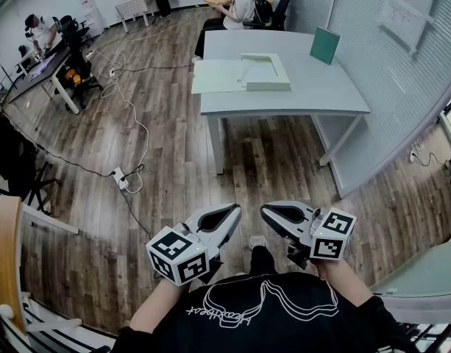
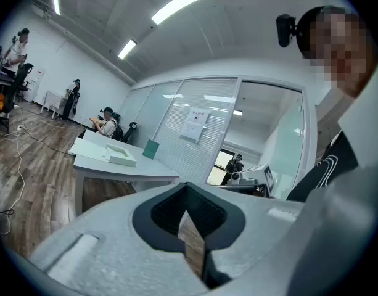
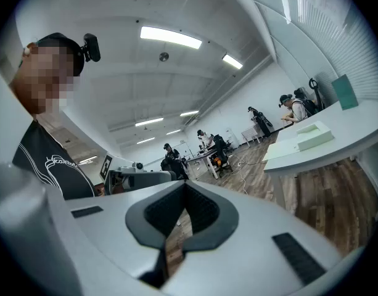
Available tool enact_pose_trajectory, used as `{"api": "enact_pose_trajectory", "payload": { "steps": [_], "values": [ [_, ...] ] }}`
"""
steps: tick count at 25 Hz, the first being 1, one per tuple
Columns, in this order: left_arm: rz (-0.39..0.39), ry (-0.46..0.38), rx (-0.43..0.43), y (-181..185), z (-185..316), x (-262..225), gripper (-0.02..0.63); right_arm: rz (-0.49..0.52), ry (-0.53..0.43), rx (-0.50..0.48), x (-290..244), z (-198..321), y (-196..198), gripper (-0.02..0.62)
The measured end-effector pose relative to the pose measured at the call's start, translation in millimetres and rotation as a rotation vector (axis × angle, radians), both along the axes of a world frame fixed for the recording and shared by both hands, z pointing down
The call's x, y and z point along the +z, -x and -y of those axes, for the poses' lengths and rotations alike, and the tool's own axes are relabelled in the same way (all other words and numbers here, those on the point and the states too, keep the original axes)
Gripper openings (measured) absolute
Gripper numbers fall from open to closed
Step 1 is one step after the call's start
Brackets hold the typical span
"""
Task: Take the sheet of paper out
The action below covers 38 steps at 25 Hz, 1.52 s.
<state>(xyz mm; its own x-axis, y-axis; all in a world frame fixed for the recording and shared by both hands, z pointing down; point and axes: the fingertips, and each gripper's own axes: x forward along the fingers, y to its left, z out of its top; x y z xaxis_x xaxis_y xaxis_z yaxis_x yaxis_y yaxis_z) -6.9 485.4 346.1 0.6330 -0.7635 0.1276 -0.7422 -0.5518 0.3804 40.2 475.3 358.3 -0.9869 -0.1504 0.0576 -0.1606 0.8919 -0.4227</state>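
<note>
A grey table [image 1: 299,98] stands well ahead of me across the wooden floor. On it lie a pale green flat sheet or folder [image 1: 218,76] that overhangs the left edge, and beside it a shallow pale box [image 1: 265,72]. The box also shows in the left gripper view [image 2: 121,158] and in the right gripper view [image 3: 315,135]. My left gripper [image 1: 229,215] and right gripper [image 1: 269,213] hang close to my body, side by side and far from the table. Both are shut with nothing between the jaws, as the left gripper's [image 2: 186,190] and right gripper's [image 3: 185,189] own views confirm.
A teal book [image 1: 324,45] stands upright at the table's far right. A glass partition with blinds [image 1: 402,65] runs along the right. Cables and a power strip [image 1: 122,179] lie on the floor to the left. People sit at desks [image 1: 41,65] further back.
</note>
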Motion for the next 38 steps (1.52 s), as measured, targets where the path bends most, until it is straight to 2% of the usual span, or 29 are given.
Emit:
{"api": "enact_pose_trajectory", "payload": {
  "steps": [13,23,33,38],
  "values": [
    [0.000,0.017,-0.015,4,2,6,0.012,0.003,0.006,-0.014,3,3,2,0.008],
    [0.005,0.037,-0.017,-2,26,9,0.012,0.024,0.032,-0.004,5,31,-6,0.008],
    [-0.008,0.063,-0.046,2,81,12,0.012,0.024,0.048,-0.038,8,89,-1,0.008],
    [-0.026,0.094,-0.052,0,126,20,0.012,-0.017,0.043,-0.036,21,133,-2,0.008]
  ]
}}
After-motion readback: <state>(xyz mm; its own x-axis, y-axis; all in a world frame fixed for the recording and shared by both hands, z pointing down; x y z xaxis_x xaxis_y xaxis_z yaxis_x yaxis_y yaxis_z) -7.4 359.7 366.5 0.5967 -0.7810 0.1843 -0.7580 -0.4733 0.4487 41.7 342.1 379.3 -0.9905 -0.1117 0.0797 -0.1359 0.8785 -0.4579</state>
